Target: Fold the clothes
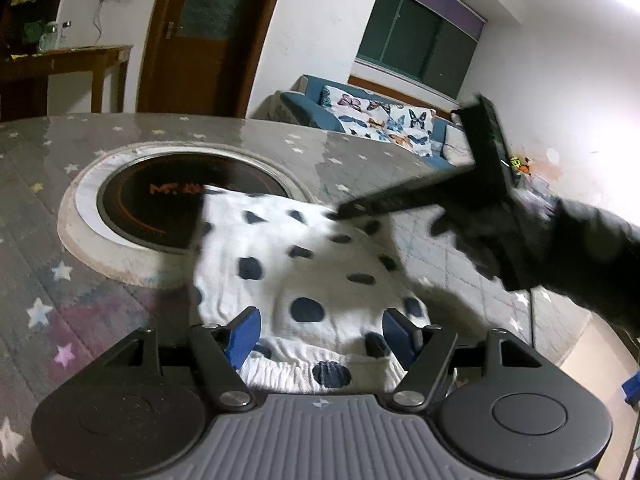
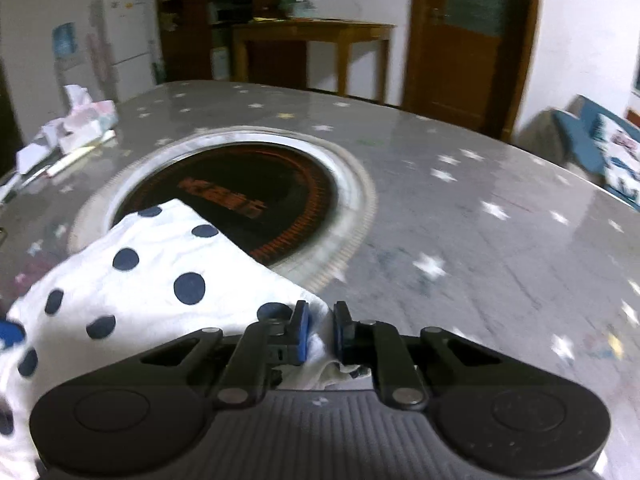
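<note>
A white garment with dark blue dots lies on the grey star-patterned table, its far corner over the round black cooktop. My left gripper is open, its blue pads on either side of the garment's near elastic edge. My right gripper is shut on the garment's corner, with white cloth pinched between its blue pads. The garment spreads to the left in the right wrist view. The right gripper also shows in the left wrist view, blurred, over the garment's far right edge.
Tissue packs and papers sit at the table's far left. The cooktop is sunk in a pale ring. Beyond the table stand a wooden side table, a door, a fridge and a blue sofa.
</note>
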Available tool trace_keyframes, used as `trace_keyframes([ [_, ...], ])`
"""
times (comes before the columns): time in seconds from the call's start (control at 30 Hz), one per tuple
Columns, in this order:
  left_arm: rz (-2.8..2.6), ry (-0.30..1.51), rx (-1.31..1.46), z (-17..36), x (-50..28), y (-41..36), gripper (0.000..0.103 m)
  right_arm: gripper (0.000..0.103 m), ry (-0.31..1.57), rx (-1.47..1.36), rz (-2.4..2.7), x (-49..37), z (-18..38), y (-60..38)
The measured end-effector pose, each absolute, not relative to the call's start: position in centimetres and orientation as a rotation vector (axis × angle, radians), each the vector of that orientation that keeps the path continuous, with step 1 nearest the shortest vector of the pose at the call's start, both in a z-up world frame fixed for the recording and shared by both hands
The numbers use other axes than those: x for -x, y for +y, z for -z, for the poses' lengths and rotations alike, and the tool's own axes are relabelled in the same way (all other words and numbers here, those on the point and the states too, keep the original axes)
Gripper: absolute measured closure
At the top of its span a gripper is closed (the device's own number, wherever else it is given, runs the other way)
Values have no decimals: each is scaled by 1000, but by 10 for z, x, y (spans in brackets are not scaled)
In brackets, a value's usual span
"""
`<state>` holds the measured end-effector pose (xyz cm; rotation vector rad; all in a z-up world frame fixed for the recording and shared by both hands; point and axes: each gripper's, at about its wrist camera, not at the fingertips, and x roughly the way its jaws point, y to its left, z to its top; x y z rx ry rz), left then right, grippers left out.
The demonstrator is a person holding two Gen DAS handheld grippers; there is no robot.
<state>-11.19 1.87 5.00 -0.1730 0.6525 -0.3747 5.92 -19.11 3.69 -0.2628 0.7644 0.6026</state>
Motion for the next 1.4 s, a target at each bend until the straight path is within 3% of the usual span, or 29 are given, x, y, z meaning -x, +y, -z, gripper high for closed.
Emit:
trace_keyframes([
  [0.43,291,647,256,-49,95,41,27,92,803,123,-245,22,-34,-307],
  [0.53,286,659,290,-47,95,49,27,84,783,112,-242,43,-37,-318],
  [0.6,282,665,293,-48,99,50,27,67,767,106,-260,50,-40,-320],
  [0.8,276,686,280,-49,121,54,29,40,699,78,-323,42,-53,-309],
  [1.17,326,726,198,-46,144,46,33,30,697,40,-454,4,-49,-279],
  [1.4,306,753,143,-35,138,42,49,27,718,82,-485,-8,-42,-267],
])
